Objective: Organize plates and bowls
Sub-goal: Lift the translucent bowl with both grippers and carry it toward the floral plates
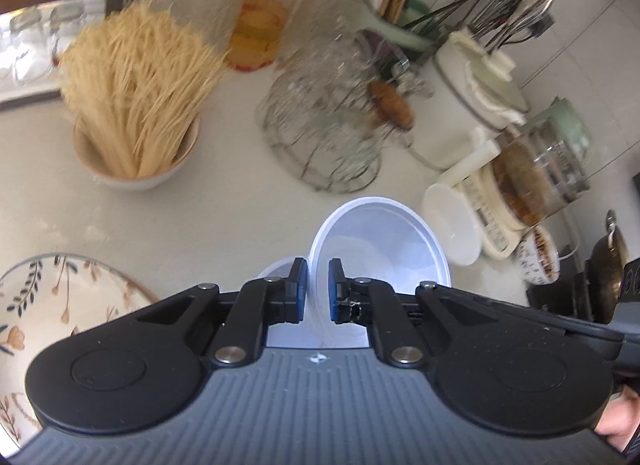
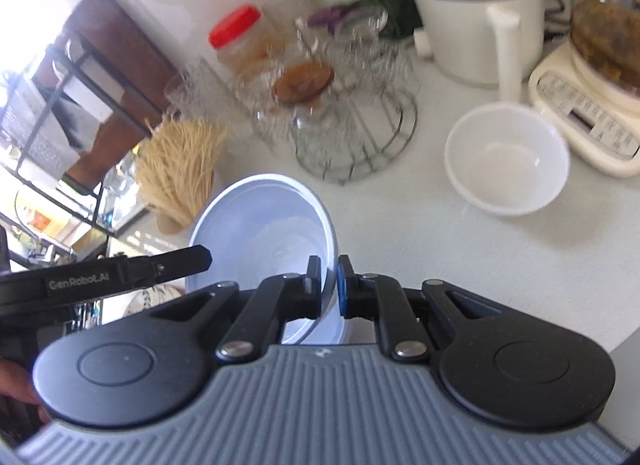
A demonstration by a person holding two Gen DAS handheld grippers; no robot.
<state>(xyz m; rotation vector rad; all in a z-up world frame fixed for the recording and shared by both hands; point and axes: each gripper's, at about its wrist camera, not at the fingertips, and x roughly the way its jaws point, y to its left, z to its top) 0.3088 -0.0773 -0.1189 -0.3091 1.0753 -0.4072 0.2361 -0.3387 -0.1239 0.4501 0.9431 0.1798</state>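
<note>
My left gripper (image 1: 318,289) is shut on the rim of a pale blue-white bowl (image 1: 384,241), held above the white counter. My right gripper (image 2: 330,289) is shut on the opposite rim of what looks like the same bowl (image 2: 260,225); the left gripper's black body (image 2: 120,269) shows at its far side. A second white bowl (image 2: 506,159) sits on the counter to the right, also in the left wrist view (image 1: 452,225). A floral plate (image 1: 60,297) lies at lower left.
A bowl of straw-like sticks (image 1: 136,97), a red-lidded jar (image 1: 264,13), a wire basket of glassware (image 1: 328,121), utensil holders (image 1: 500,5), a white kettle (image 2: 472,17) and a glass pot on a cream base (image 2: 592,105) crowd the counter's back.
</note>
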